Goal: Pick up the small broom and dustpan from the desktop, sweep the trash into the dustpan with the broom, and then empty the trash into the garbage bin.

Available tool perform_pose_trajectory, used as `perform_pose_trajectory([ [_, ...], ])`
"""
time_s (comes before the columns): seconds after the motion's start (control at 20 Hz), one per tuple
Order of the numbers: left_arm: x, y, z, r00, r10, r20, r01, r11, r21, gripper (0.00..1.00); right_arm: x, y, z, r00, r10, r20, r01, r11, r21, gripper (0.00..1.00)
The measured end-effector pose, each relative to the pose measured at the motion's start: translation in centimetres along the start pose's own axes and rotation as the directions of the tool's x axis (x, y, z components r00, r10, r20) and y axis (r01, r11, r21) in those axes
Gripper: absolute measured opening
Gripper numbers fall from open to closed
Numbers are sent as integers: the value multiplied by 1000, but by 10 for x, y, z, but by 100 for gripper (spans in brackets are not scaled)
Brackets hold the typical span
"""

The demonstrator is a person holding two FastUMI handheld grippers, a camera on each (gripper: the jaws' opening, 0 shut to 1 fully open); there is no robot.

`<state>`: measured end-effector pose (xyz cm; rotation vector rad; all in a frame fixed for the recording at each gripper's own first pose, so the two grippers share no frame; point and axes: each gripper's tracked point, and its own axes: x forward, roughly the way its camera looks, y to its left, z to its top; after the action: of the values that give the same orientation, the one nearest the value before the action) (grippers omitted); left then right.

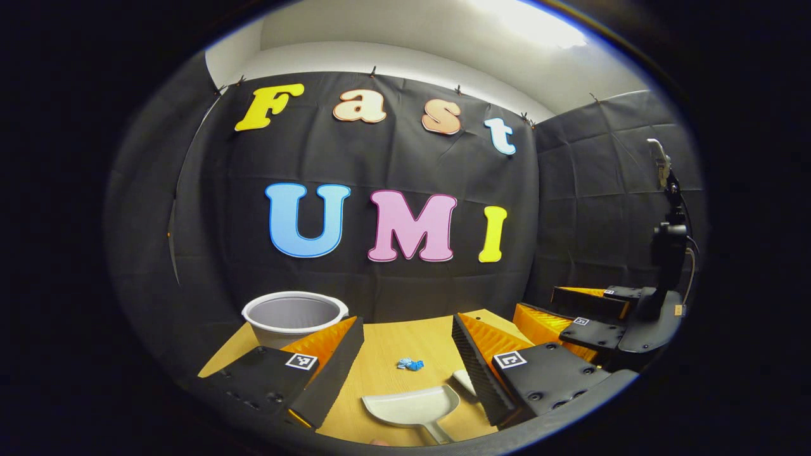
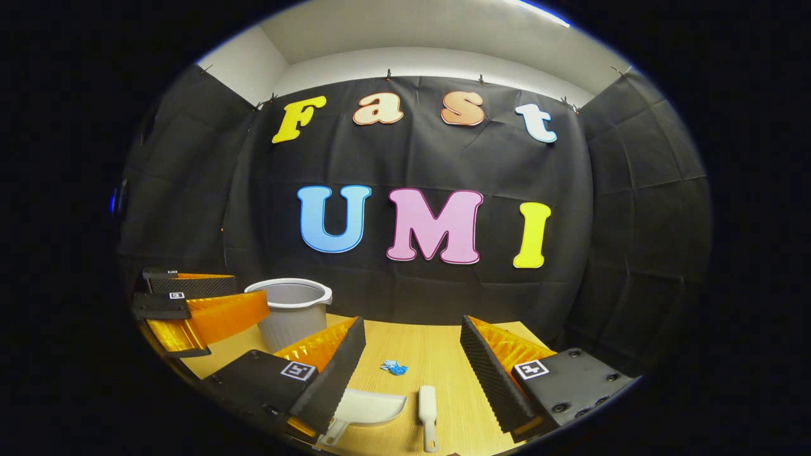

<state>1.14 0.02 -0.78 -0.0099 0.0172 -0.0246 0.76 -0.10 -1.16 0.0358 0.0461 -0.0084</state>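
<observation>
A white dustpan (image 1: 415, 405) (image 2: 370, 408) lies on the wooden desktop (image 2: 437, 351), mouth facing away and handle toward me. Just right of it rests the small white broom (image 2: 428, 405) (image 1: 464, 382), partly hidden behind my finger in the left gripper view. A crumpled blue scrap of trash (image 1: 410, 364) (image 2: 394, 367) sits a little beyond them. The grey garbage bin (image 1: 294, 316) (image 2: 294, 310) stands at the far left of the desk. My left gripper (image 1: 407, 324) (image 2: 250, 292) hovers open above the dustpan. My right gripper (image 2: 412, 323) (image 1: 537, 303) hovers open above the broom. Neither holds anything.
The black cloth wall closes off the desk's far edge just behind the bin. A black stand with a cable (image 1: 668, 247) rises at the right, behind the right gripper. The desk's left corner (image 1: 222, 358) lies beside the bin.
</observation>
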Motion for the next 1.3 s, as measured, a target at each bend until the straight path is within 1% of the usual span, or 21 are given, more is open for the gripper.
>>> perform_pose_trajectory([
  [0.2,0,2,-1,1000,1,-3,-1,1000,-4,83,1,2,-1,1000,4,-3,-4,1000,-1,98],
  [0.4,-2,10,8,999,30,34,-30,1000,-7,83,2,4,0,1000,7,-1,-7,1000,0,97],
  [0.5,-3,16,13,997,50,60,-49,999,-24,83,4,4,2,1000,9,7,-9,1000,-3,97],
  [0.55,-1,14,14,997,43,64,-40,998,-41,83,4,4,4,1000,9,10,-9,1000,-6,97],
  [0.6,1,13,11,998,40,58,-37,998,-55,82,7,2,4,1000,7,9,-7,1000,-8,97],
  [0.65,3,15,8,997,54,47,-51,997,-63,83,8,0,5,1000,4,7,-4,1000,-7,97],
  [0.7,6,21,6,997,70,30,-68,995,-72,83,9,-1,7,1000,1,-4,-1,1000,-4,97],
  [0.8,11,22,-1,997,77,-12,-78,991,-107,83,11,-3,17,1000,-2,1,2,1000,-9,97],
  [0.9,16,20,-9,997,65,-45,-71,987,-142,83,12,-13,24,999,-24,25,25,999,-36,97],
  [1.05,26,16,-38,989,43,-142,-67,984,-168,83,21,-16,10,1000,-14,-16,13,999,-47,97],
  [1.15,32,5,-63,973,-1,-231,-47,978,-204,83,28,-19,6,999,-4,-43,3,999,-33,97],
  [1.2,35,-3,-78,960,-25,-279,-39,974,-222,83,30,-21,3,999,0,-53,-1,1000,-26,97],
  [1.25,38,-8,-91,946,-45,-322,-32,972,-232,83,33,-24,2,998,2,-57,-3,1000,-24,97],
  [1.3,41,-14,-109,923,-55,-380,-37,972,-232,84,36,-27,0,998,7,-63,-8,1000,-25,97],
])
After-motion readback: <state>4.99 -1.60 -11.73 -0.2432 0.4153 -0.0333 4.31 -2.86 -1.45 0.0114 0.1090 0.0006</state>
